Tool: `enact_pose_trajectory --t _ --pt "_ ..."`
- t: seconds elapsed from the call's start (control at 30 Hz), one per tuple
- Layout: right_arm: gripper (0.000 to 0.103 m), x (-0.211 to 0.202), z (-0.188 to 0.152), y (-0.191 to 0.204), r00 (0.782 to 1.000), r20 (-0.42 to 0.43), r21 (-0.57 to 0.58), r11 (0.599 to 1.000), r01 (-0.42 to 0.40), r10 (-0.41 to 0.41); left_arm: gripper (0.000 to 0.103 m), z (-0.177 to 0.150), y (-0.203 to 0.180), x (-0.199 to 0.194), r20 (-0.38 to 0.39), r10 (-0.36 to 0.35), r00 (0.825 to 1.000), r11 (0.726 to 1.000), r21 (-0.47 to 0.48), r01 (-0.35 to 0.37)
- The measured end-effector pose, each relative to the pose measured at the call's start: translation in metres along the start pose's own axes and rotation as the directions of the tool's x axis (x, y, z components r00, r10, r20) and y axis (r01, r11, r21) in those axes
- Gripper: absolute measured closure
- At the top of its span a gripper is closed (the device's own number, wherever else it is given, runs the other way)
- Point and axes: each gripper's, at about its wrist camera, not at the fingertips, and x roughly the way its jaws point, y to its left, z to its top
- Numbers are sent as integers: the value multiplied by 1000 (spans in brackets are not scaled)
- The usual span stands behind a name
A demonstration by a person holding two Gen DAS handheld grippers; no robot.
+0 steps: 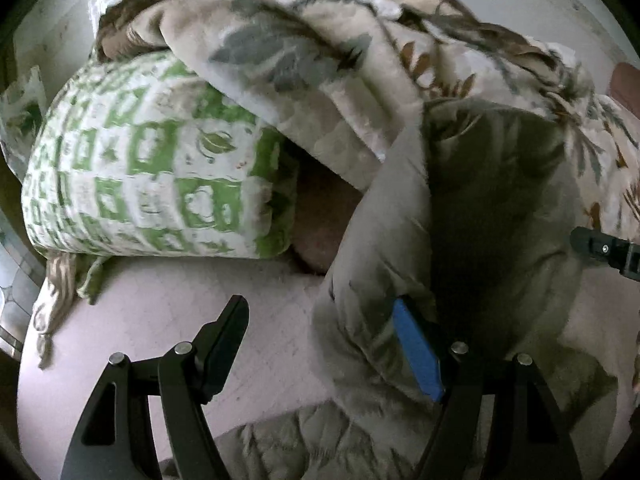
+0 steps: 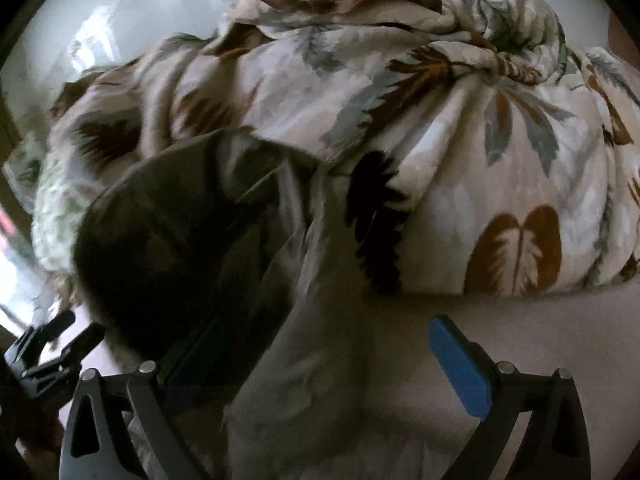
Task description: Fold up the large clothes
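Left gripper (image 1: 320,344) and right gripper (image 2: 316,360) gape; the blanket (image 2: 320,380) edge seemingly drapes between, bare bed (image 1: 160,300) alongside.

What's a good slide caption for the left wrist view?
Left gripper, jaws wide, by a leaf-print blanket draped beside a green patterned pillow on the bed.

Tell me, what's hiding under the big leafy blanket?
The leafy blanket drapes over one end of a green-and-white pillow. Beside the pillow, a dark gap opens underneath. A pale bed sheet lies in front. What lies deeper underneath is covered.
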Motion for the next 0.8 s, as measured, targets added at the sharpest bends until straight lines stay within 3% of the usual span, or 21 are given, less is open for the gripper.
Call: enact_pose_trajectory --t 0.1,0.13,0.2,0.23,0.27,0.37,0.6,0.8 --pt "0 14 10 3 1000 6 -9 1000 14 -13 28 7 1 12 3 -3 1000 1000 -22 3" --pt "2 18 13 5 1000 1 -16 1000 2 -2 33 8 0 14 5 -10 1000 1000 -26 10" --pt "23 21 15 8 1000 -5 -33 999 -9 9 77 10 0 12 4 -63 998 997 -43 63" --pt "51 21 14 11 1000 -18 -51 998 -24 23 88 11 0 13 -19 -91 996 995 -51 90" --pt "78 20 13 14 999 -27 -67 998 -20 18 89 11 0 12 -30 -115 993 992 -57 113" --pt "84 7 5 19 1000 -20 -97 995 -24 22 92 6 0 -4 -11 -138 990 989 -45 138" --pt "87 -56 -24 30 997 6 -174 982 -70 72 93 -24 11 -74 34 -220 975 975 15 220" --pt "87 -112 -60 34 995 18 -228 969 -91 98 94 -64 28 -130 62 -224 973 974 44 221"
